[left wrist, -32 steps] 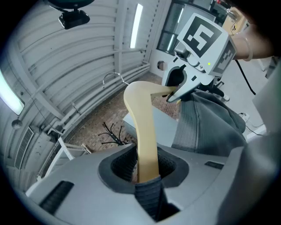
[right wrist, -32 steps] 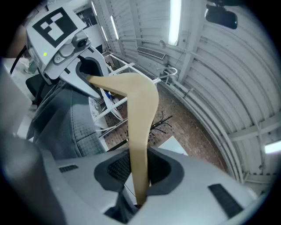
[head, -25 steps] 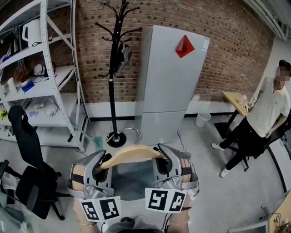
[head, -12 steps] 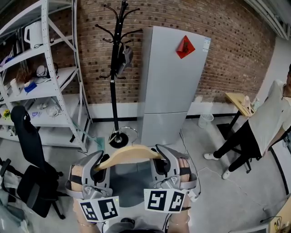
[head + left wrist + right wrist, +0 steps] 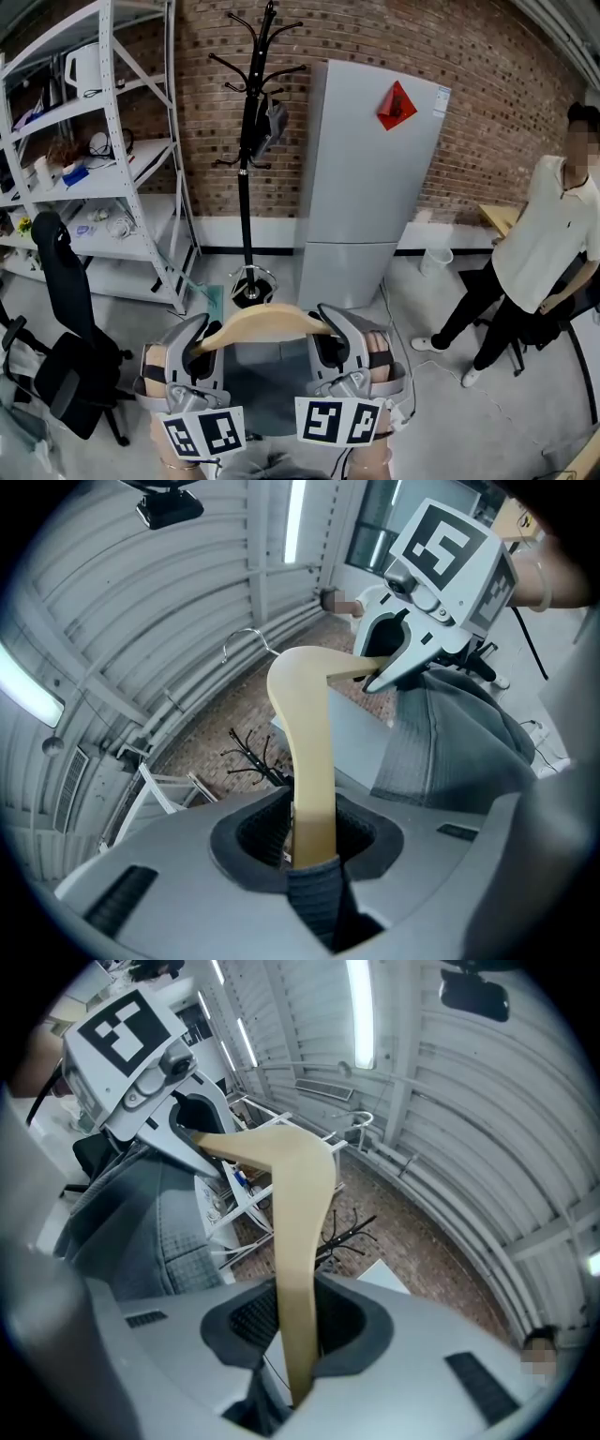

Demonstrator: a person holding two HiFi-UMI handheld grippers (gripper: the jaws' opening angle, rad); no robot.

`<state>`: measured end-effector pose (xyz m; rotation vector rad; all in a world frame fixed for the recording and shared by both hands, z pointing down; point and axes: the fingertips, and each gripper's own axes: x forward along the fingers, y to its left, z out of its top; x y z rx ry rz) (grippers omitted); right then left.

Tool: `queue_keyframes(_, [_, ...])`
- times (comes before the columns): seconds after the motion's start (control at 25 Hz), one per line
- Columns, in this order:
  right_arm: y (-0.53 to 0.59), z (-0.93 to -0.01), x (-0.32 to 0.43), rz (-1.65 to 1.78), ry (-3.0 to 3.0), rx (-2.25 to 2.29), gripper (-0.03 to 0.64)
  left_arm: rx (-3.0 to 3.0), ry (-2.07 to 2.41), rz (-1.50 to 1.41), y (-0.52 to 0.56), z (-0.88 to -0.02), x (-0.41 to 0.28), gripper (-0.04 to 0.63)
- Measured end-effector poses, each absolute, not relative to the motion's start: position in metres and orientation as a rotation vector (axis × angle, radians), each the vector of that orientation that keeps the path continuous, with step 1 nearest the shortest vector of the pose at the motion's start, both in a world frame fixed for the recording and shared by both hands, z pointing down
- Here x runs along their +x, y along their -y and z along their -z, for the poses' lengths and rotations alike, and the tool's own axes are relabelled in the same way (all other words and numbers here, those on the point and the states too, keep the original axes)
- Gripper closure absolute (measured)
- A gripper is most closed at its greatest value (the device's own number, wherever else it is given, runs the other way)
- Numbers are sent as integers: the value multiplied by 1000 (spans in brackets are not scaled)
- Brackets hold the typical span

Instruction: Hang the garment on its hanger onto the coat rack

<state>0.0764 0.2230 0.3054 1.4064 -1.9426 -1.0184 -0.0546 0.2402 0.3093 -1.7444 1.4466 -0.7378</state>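
Note:
A pale wooden hanger (image 5: 267, 322) with a grey garment (image 5: 264, 384) draped below it is held level between both grippers, low in the head view. My left gripper (image 5: 204, 343) is shut on the hanger's left arm (image 5: 309, 761), and my right gripper (image 5: 328, 339) is shut on its right arm (image 5: 298, 1241). The hanger's metal hook (image 5: 246, 641) shows in the left gripper view. The black coat rack (image 5: 247, 159) stands ahead by the brick wall, well beyond the hanger, with a dark item (image 5: 270, 122) hanging on it.
A grey fridge (image 5: 361, 178) stands right of the rack. White metal shelving (image 5: 103, 159) with clutter fills the left, and a black office chair (image 5: 61, 347) sits below it. A person in a white shirt (image 5: 544, 234) stands at the right, near a white bin (image 5: 436, 261).
The view has shifted so the coat rack and fridge sit further right and look nearer. The person at the right has stepped closer. Both grips on the hanger are unchanged.

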Motion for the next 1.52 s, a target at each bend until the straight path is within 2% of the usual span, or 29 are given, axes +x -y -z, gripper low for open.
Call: queue_keyframes(1.52, [22, -318, 14, 970, 1842, 1461, 532, -1844, -1330, 685, 21, -327, -116, 508])
